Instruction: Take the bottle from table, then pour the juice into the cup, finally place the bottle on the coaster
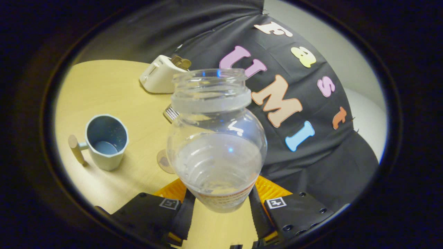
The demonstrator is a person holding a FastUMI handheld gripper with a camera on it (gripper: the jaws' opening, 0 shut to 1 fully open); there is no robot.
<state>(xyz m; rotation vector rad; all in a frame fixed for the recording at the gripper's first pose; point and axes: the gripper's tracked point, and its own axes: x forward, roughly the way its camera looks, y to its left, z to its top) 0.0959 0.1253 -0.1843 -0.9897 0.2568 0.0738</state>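
The gripper (218, 202) is clamped on the bottle (217, 138) — its 2 fingers (185, 212) press against the lower body from either side, at the band of the label. The bottle is clear plastic, uncapped, with a wide threaded mouth at the far end and a rounded shoulder below the neck. It is held up off the table (114, 93), and the whole scene sits tilted in the gripper view, so the tabletop slopes away to one side. Clear liquid fills roughly the lower half of the bottle; its surface shows as a pale line across the body.

The cup (105, 141) stands on the light wooden table, well apart from the bottle and off to the side of the fingers. It is a pale blue-grey mug with faceted sides, open and upright on the tabletop, with a wooden handle sticking out on the side away from the bottle. Its inside looks dark blue; whether anything is in it cannot be told.

Just beside the bottle's body, partly hidden behind it, a small round flat disc lies on the table — the coaster (163, 162). Beyond the bottle's mouth a white toaster (160, 74) sits near the far side of the table, with something brown sticking out of its top.
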